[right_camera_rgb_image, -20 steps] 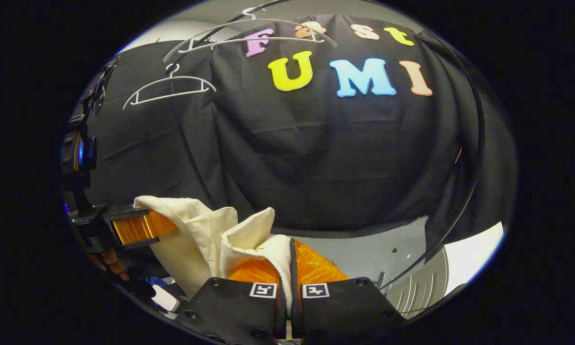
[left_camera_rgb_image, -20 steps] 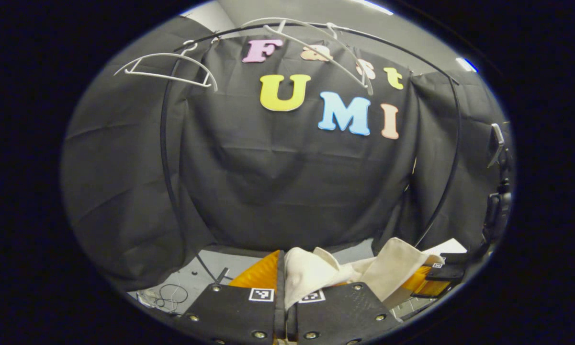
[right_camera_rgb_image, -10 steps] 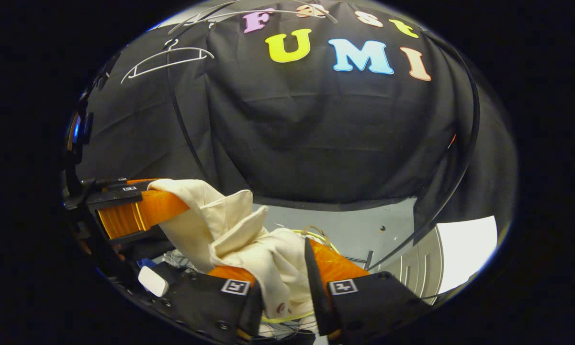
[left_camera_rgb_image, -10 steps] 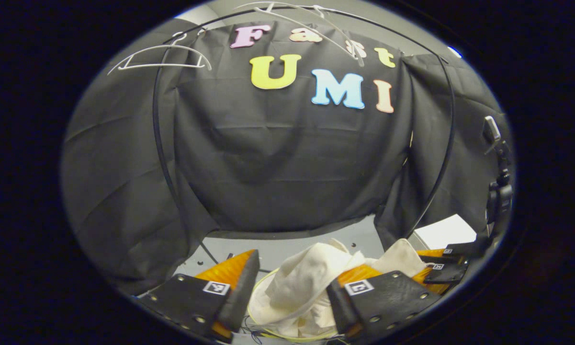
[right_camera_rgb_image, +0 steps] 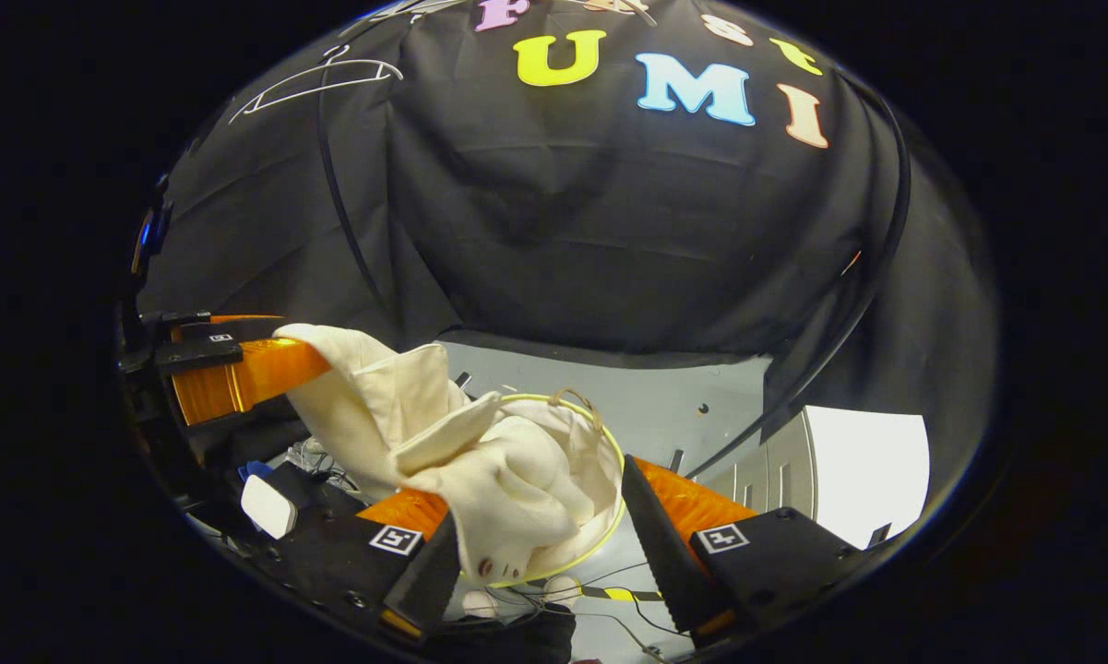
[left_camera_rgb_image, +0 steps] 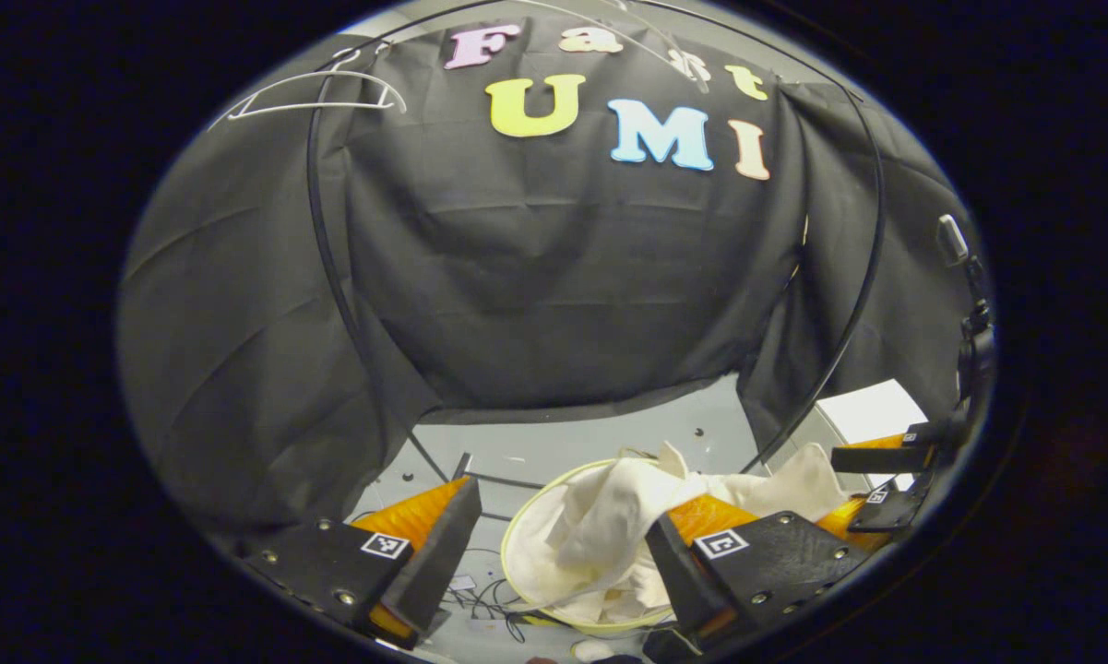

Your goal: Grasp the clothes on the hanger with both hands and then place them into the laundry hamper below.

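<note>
The hamper's (left_camera_rgb_image: 517, 516) yellow-green rim is seen only in part, its interior covered by the cream garment (left_camera_rgb_image: 600, 535); its lower edge is cut off behind the fingers. In the left gripper view the left gripper (left_camera_rgb_image: 554, 563) is spread wide, with the garment draped against its right finger and nothing pinched. In the right gripper view the right gripper (right_camera_rgb_image: 540, 563) is likewise wide open, the cloth (right_camera_rgb_image: 498, 480) resting over its left finger and sagging into the hamper (right_camera_rgb_image: 609, 461). An empty white hanger (left_camera_rgb_image: 304, 88) hangs above.
</note>
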Demonstrator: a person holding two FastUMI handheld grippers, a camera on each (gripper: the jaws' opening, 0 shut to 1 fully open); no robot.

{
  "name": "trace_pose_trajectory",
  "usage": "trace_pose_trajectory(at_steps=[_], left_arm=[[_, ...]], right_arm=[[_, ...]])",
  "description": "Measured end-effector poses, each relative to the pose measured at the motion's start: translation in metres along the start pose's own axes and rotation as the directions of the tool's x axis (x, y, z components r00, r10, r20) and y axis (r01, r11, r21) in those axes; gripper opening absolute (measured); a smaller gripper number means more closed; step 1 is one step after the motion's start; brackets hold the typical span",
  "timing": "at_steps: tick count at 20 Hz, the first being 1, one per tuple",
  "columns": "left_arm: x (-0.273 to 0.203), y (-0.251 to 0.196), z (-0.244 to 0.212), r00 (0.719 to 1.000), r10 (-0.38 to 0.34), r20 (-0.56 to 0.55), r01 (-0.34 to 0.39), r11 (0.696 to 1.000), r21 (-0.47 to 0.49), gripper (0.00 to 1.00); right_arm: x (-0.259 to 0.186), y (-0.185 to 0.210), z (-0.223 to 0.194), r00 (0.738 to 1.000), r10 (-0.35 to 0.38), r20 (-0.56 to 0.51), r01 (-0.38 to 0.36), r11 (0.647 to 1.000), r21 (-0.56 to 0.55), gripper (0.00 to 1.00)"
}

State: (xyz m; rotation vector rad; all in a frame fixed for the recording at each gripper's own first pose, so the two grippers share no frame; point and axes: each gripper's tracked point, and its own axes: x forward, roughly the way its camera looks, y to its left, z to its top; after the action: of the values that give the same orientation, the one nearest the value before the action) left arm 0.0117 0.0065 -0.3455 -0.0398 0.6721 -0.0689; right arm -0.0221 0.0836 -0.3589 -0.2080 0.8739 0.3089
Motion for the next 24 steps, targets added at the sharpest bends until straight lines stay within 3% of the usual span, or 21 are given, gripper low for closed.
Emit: trace_pose_trajectory(at_steps=[3,4,12,15,19,24], left_arm=[[-0.012,0.006,0.004,1.000,0.003,0.007,-0.003,1.000,0.013,0.96],[-0.017,0.006,0.009,1.000,-0.002,0.016,0.002,1.000,0.016,0.96],[-0.067,0.004,0.066,0.989,0.006,0.150,-0.006,1.000,0.001,0.96],[-0.096,-0.005,0.100,0.974,0.020,0.227,-0.019,1.000,-0.005,0.95],[-0.137,-0.021,0.149,0.939,0.032,0.341,-0.032,0.999,-0.005,0.94],[-0.204,-0.038,0.198,0.878,0.034,0.477,-0.026,0.999,-0.023,0.94]], right_arm=[[-0.011,-0.001,-0.002,0.998,-0.008,-0.060,0.009,1.000,0.010,0.93],[-0.019,0.001,0.007,0.999,-0.002,-0.042,0.003,1.000,0.026,1.00],[-0.074,-0.017,0.071,0.984,-0.006,0.176,-0.002,0.999,0.044,1.00],[-0.111,-0.033,0.102,0.954,-0.014,0.300,0.001,0.999,0.044,1.00],[-0.169,-0.063,0.141,0.893,-0.045,0.448,0.026,0.998,0.049,0.97],[-0.243,-0.092,0.170,0.809,-0.072,0.583,0.049,0.997,0.054,0.97]])
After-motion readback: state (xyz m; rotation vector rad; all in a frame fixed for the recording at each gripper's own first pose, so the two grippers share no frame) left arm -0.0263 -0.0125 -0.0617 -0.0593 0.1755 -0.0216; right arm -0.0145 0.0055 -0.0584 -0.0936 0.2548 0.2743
